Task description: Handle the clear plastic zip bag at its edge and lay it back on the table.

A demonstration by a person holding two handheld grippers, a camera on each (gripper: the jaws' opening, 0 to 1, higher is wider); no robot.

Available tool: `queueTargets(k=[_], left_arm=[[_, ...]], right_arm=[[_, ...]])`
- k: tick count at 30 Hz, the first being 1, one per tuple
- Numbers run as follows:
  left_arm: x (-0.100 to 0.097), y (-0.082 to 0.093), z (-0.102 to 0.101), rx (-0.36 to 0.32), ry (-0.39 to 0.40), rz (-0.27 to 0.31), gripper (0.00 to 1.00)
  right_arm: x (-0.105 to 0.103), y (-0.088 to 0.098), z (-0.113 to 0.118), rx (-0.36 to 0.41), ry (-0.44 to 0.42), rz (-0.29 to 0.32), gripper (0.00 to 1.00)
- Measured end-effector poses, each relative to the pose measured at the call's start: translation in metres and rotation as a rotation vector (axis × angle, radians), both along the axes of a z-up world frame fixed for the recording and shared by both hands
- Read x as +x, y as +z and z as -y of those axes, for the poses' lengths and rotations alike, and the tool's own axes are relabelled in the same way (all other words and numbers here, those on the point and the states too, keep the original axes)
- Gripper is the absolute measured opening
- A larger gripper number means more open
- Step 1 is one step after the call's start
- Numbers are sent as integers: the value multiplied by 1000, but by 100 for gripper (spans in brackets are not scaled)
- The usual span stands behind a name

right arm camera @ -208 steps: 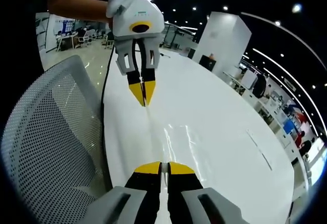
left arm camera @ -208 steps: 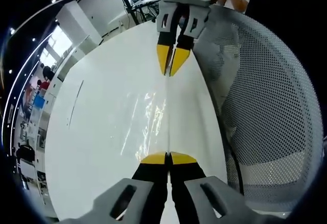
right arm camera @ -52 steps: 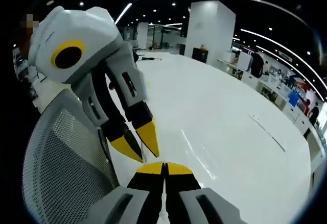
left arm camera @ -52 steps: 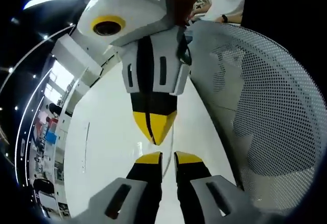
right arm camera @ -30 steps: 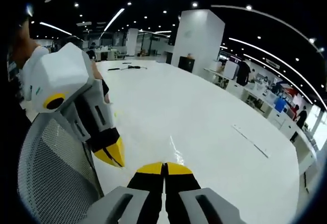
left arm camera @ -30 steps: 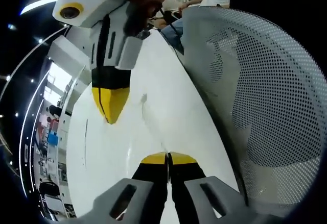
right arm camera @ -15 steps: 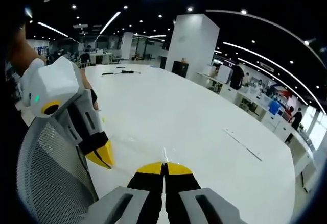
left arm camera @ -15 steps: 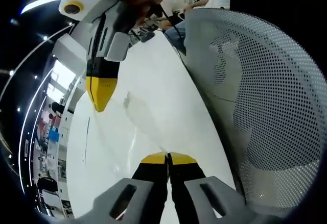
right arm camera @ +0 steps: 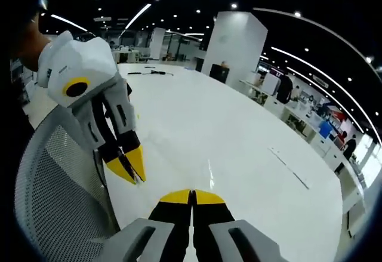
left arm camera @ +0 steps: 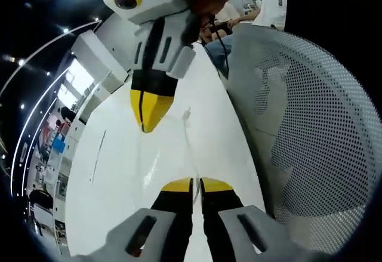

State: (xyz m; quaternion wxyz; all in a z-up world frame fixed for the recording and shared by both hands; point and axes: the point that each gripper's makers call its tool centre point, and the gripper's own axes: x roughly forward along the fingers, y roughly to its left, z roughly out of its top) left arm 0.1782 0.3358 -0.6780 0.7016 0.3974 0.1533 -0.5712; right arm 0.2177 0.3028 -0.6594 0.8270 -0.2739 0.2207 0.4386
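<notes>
Both grippers are hovering over the white tabletop beside a mesh chair — the left gripper with its yellow-tipped fingers clenched, the right gripper likewise pressed together. The clear plastic zip bag is showing only as a faint film running up from the left gripper's tips — apparently pinched at its edge, so laying it down seems still to come.

No text, label, brand, number or sign can be read in the two views; any markings are too small and blurred.
</notes>
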Motion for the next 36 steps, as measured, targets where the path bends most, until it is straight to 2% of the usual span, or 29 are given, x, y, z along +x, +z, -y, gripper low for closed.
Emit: queueTargets(k=[3,7,9,15,21,31,36], left_arm=[[-3,8,2,-41,7,-26,8],[-3,17,2,-86,30,-37,8],[-5,25,3,-142,58,-72,9],[0,37,-4,-213,125,-90,13],[4,47,-18,-304,229,-124,15],[6,46,-54,-353,390,-135,21],[-2,43,-63,-351,436,-137,23]], right_arm=[[-2,-5,-3,-11,11,-10,0],[-2,-9,-6,-28,23,-13,0],[-1,-13,-8,-44,32,-11,0],[4,-24,-9,-82,44,-5,0],[11,-32,-7,-106,39,3,0],[21,-38,-3,-135,17,24,0],[30,-41,0,-150,-4,40,0]])
